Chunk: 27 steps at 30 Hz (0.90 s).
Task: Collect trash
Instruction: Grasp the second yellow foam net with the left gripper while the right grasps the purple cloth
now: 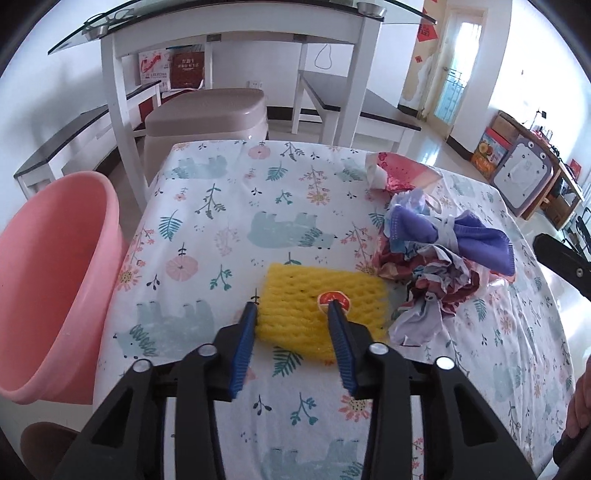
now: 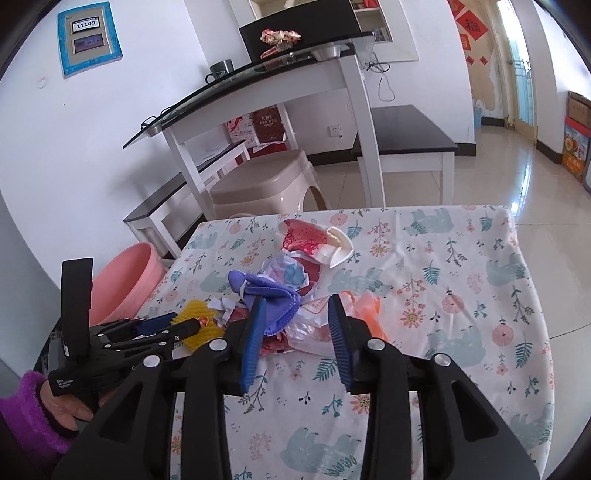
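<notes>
A yellow foam fruit net [image 1: 295, 295] with a red sticker lies flat on the floral tablecloth [image 1: 221, 221]. My left gripper [image 1: 293, 305] straddles its left part, one pad at the net's left edge and the other over the sticker; the net is not squeezed. To its right is a trash heap: a purple cloth [image 1: 476, 240], crumpled paper [image 1: 436, 291] and a squashed red paper cup [image 1: 399, 170]. My right gripper [image 2: 297, 300] hangs open over that heap, above the purple cloth [image 2: 273, 291] and a clear plastic bag [image 2: 310, 328]. An orange bag [image 2: 369, 310] lies beside them.
A pink basin [image 1: 55, 258] stands off the table's left edge. Behind the table are a beige plastic stool [image 1: 207, 110], a white glass-topped desk [image 1: 236, 33] and dark benches. A hand in a purple sleeve [image 2: 22, 406] holds the left gripper [image 2: 186, 321].
</notes>
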Tool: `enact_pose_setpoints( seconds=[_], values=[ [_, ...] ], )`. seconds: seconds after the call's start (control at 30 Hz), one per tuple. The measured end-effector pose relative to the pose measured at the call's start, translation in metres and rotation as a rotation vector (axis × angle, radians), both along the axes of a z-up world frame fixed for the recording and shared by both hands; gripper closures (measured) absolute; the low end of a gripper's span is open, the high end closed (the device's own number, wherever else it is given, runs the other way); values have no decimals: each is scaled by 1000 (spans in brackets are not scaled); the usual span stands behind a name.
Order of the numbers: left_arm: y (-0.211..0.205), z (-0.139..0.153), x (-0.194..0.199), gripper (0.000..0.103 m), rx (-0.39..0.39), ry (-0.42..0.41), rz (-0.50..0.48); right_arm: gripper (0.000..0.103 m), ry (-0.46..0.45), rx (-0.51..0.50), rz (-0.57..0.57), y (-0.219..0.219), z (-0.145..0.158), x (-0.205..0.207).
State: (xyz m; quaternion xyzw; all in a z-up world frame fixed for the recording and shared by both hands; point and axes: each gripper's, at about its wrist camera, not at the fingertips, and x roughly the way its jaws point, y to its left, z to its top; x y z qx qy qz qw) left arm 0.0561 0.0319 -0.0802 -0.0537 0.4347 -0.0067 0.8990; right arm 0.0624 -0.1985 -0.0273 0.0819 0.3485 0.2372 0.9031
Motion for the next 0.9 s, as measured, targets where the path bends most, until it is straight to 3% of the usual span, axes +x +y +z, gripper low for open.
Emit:
enact_pose_setpoints(
  seconds=[0.03,0.13,0.47,0.7,0.9],
  values=[
    [0,1,-1,80,4,-5,0,67,4,1,9,2,-1,1],
    [1,4,-5,88,-1,-21,-6,64,10,-11,30,9,-2,6],
    [24,21,-26,90,-52,-74,53,63,25,-77,64,28,-8,35],
    [31,29,-33,90,-75,-95,71,63,62,-46,98,32,-16,38],
    [29,36,-38,90,-68,-120,67,77,38,-70,112,37,-14,24]
  ],
)
